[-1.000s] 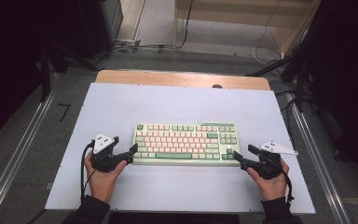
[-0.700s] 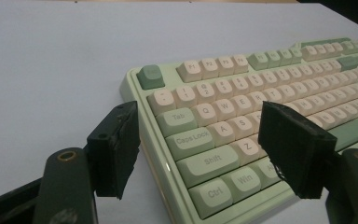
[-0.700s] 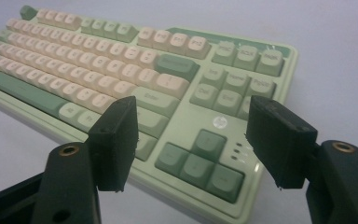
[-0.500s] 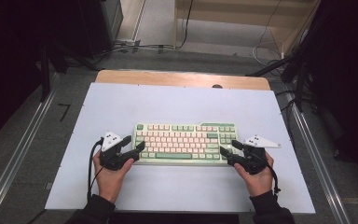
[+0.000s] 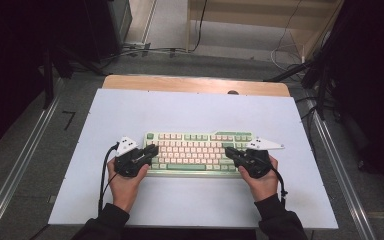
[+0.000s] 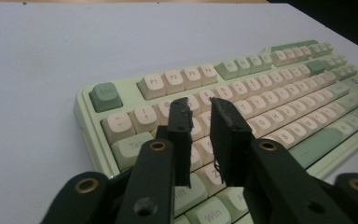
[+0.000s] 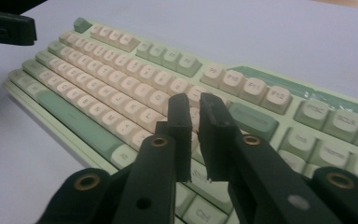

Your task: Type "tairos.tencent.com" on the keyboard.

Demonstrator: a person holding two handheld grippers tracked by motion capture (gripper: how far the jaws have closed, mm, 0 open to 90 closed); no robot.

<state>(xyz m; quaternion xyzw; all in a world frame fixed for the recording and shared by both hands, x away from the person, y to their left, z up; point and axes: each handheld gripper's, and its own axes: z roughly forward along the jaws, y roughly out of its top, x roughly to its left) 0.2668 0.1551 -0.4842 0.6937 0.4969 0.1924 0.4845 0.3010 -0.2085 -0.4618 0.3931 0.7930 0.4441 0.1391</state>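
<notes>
A keyboard [image 5: 196,146] with a pale green case and cream and green keys lies across the middle of the white table. My left gripper [image 5: 152,149] reaches in over its left end, above the keys [image 6: 135,116] near Tab. My right gripper [image 5: 228,151] reaches in over the right end, above the keys [image 7: 144,105] beside the green Enter. Both pairs of jaws have just been closing. In each gripper view the jaws, left gripper [image 6: 205,105] and right gripper [image 7: 193,100], stand nearly together with a narrow slit and nothing between them.
The white tabletop [image 5: 190,110] spreads around the keyboard, with a wooden strip [image 5: 195,84] along its far edge. Metal rails [image 5: 20,165] run along both sides. Cables [image 5: 145,50] lie on the floor beyond. The left gripper's jaw tip [image 7: 9,28] shows in the right gripper view.
Both hands have moved inward from beside the keyboard to over its two ends. Both pairs of jaws have narrowed from wide to nearly together.
</notes>
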